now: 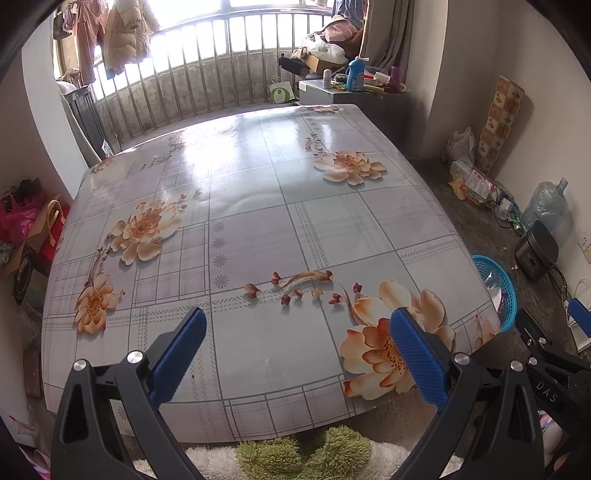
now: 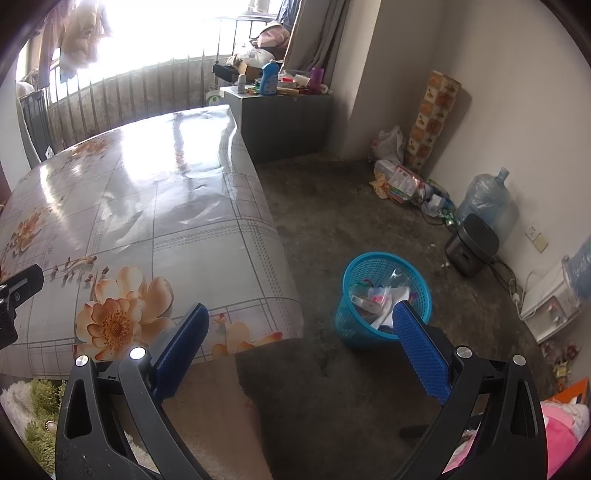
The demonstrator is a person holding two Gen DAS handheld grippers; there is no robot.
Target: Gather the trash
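Both the left hand-held gripper (image 1: 297,334) and the right hand-held gripper (image 2: 301,330) are spread wide, grasping nothing. Crumpled wrappers and paper trash (image 2: 380,295) lie inside the round blue plastic mesh basket (image 2: 369,334) on the floor just beside the floral-clothed table (image 1: 258,206).

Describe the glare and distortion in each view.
Left wrist view: window light throws white glare on the far half of the table; the railing bows from fisheye bending. Right wrist view: the window is blown out white, glare streaks the table, and the blue basket on the floor stays clear.
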